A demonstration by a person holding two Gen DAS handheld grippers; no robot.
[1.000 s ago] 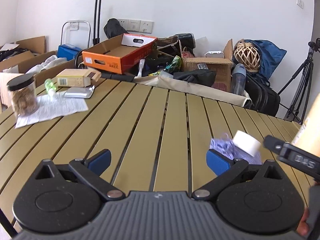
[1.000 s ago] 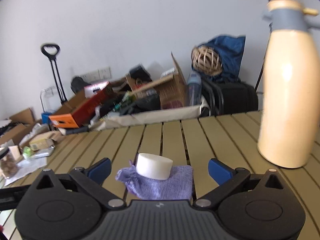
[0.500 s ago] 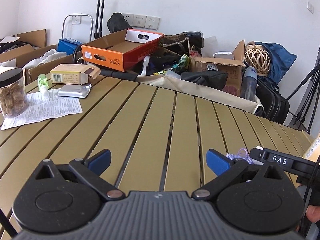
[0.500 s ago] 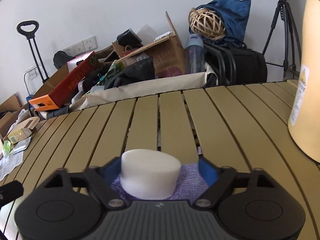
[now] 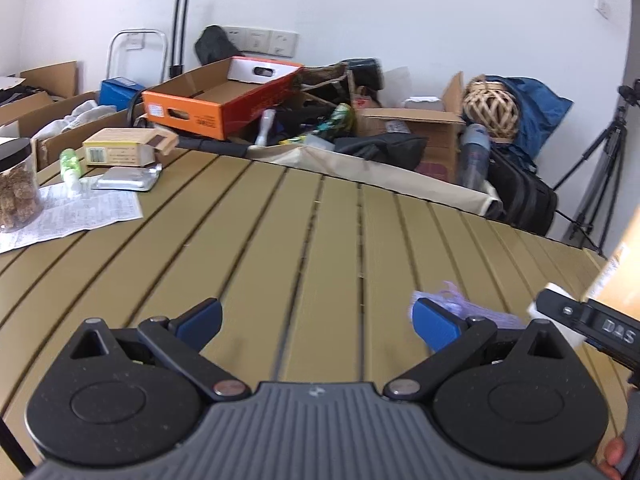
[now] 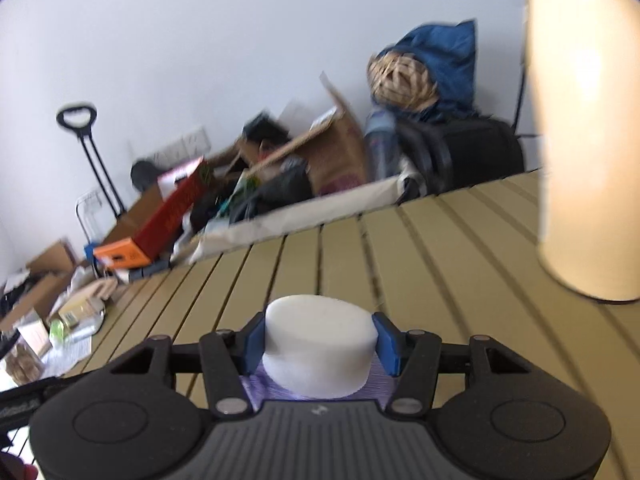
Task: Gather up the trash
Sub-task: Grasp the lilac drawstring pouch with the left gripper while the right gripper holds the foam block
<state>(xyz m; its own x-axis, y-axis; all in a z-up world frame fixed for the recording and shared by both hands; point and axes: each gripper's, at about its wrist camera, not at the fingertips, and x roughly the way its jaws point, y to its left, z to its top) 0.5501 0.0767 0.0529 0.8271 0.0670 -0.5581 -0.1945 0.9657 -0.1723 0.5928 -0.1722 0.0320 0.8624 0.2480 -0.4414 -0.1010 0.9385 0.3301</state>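
Note:
In the right wrist view a white foam disc (image 6: 320, 344) sits between the blue pads of my right gripper (image 6: 320, 340), with a purple cloth (image 6: 272, 390) bunched under it. The jaws are closing and both pads press on the disc's sides. In the left wrist view my left gripper (image 5: 316, 316) hangs open over the slatted table (image 5: 280, 240) with nothing between its fingers. Just to its right lies the same purple cloth (image 5: 472, 308), partly hidden behind the left gripper's right finger and the right gripper's arm.
A tall cream flask (image 6: 580, 140) stands close on the right. At the table's far left lie a printed sheet (image 5: 72, 216), a jar (image 5: 16, 184), a small green bottle (image 5: 68, 162), a foil pouch (image 5: 124, 178) and a carton (image 5: 120, 148). Boxes and bags crowd the floor beyond.
The right jaws went from wide open to shut on the white disc, and the right wrist view has rolled. The left gripper shifted a little and stays open.

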